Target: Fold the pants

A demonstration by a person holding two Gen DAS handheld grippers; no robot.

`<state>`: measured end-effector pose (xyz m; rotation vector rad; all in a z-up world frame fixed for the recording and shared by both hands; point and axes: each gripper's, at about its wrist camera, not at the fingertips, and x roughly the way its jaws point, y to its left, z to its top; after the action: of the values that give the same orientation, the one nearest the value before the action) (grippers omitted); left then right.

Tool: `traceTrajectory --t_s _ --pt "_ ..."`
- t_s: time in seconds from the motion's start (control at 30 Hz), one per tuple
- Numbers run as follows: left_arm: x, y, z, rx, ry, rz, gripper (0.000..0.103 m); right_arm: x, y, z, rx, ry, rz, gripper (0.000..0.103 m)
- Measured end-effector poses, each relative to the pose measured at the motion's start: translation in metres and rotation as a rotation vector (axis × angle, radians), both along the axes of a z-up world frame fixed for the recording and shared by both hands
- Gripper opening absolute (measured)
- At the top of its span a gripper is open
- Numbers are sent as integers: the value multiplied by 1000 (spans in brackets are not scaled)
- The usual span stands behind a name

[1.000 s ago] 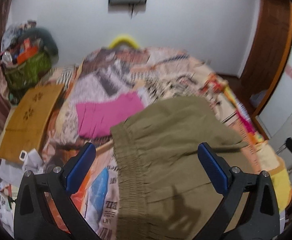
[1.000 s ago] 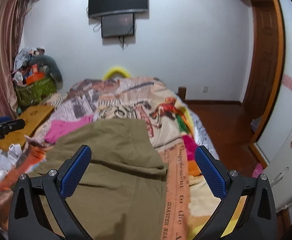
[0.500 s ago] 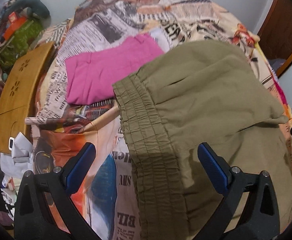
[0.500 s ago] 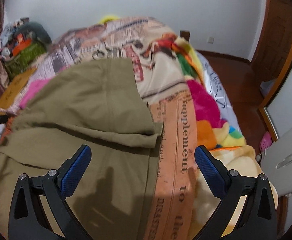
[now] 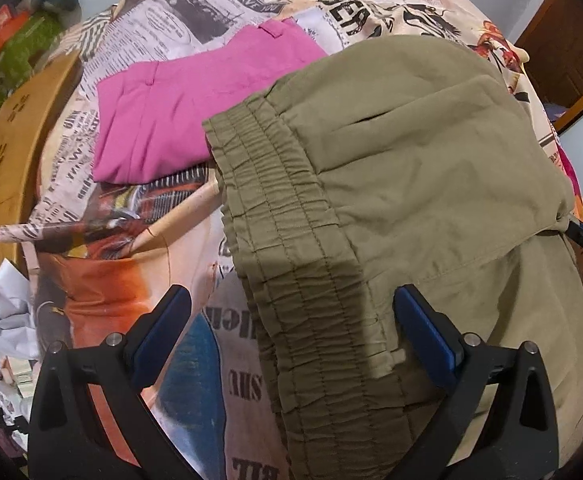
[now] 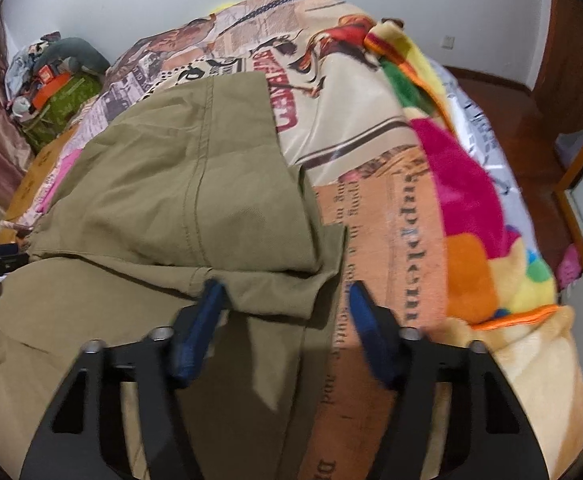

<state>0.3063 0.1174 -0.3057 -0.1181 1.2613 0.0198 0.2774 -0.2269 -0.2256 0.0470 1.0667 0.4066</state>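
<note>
The bed (image 5: 371,4), under a newsprint-patterned blanket (image 6: 375,216), carries the olive pants (image 5: 431,184), which lie partly folded across its near edge, their long axis running from the elastic waistband (image 5: 299,280) at the left to the hem side at the right. The left gripper (image 5: 291,336) hangs over the waistband, spread wide, the band between its jaws but untouched. The right gripper (image 6: 283,320) is nearer to a hold: its jaws have just been closing around the folded corner (image 6: 315,272), without a firm pinch yet. Pink folded pants (image 5: 187,100) lie just beyond the waistband, and a wooden board (image 5: 7,160) sits off the left edge; neither seems to block the fold.
</note>
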Motion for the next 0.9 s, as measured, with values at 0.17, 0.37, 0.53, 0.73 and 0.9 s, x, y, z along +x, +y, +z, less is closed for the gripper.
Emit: traceTrajectory --t_s 0.17,0.37,0.53,0.73,0.9 --pt "-2 2 -2 11 -14 -7 103 0 3 -1 9 -18 3 27" --pt "-4 6 -3 42 -30 -8 103 1 1 4 17 -54 -2 9" --pt "-4 5 -5 59 -37 -3 103 4 8 -4 -8 -29 0 9" --pt "-5 5 1 71 -24 3 103 3 8 7 -43 -27 11 16" --pt "-4 1 24 103 -67 -23 103 -2 -1 29 -36 -70 9 28"
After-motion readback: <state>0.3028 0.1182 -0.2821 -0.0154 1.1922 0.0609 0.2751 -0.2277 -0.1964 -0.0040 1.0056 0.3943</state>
